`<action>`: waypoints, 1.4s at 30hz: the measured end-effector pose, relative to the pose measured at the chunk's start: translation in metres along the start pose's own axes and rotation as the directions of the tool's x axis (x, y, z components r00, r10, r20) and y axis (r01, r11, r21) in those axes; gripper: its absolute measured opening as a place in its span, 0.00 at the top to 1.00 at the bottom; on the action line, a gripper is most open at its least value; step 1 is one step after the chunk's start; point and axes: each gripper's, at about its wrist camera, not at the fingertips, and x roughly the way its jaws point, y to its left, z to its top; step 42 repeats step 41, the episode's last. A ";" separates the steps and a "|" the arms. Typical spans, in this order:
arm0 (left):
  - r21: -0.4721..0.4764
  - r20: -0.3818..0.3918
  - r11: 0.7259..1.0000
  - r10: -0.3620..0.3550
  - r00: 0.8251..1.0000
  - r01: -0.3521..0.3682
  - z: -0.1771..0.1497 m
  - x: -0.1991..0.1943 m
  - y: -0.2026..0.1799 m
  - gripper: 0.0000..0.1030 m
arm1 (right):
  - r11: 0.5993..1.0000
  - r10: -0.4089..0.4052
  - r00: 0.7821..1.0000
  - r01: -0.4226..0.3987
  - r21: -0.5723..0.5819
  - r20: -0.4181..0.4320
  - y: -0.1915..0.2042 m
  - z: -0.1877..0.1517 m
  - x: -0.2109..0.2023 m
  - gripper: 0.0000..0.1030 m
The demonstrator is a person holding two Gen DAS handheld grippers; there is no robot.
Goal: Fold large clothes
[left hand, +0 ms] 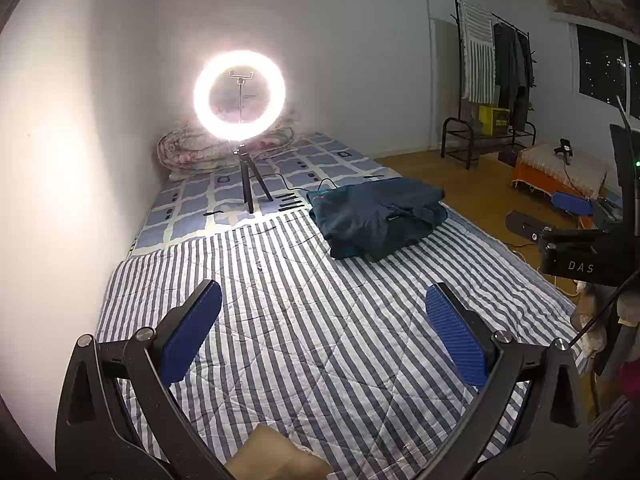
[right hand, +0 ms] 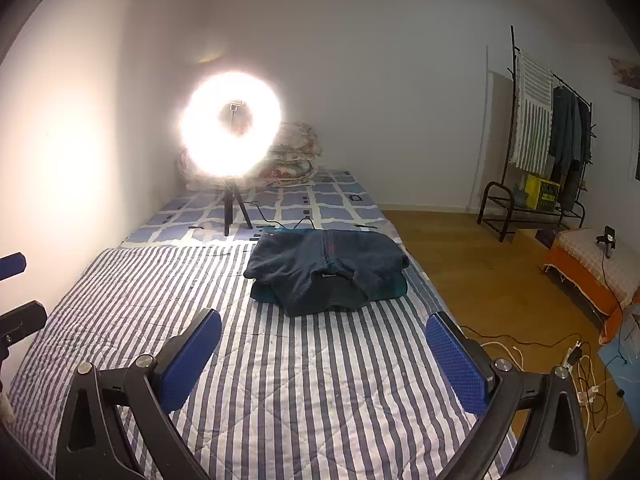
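Left claw [left hand: 324, 332] spread wide, nothing between its blue pads, poised over the striped quilt [left hand: 320, 320]. Right claw [right hand: 324, 356] likewise spread and empty. Folded dark blue jacket [right hand: 326, 276] lies on the quilt at 12 o'clock from the right claw, 1 o'clock from the left. Ring light [right hand: 232, 128] stands beyond on the bed, at 11 o'clock.

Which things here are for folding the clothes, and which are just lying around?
For the job:
- dark blue jacket, folded on the striped quilt
- left tongs and right tongs, both open and empty

Just lying about:
- ring light
- floral bedding
- clothes rack
- cables on the floor
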 end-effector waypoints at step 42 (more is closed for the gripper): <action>0.004 -0.020 1.000 0.013 1.000 -0.013 -0.002 0.000 -0.010 0.00 | 0.999 -0.004 1.000 0.004 -0.051 -0.010 0.014 -0.010 0.006 0.00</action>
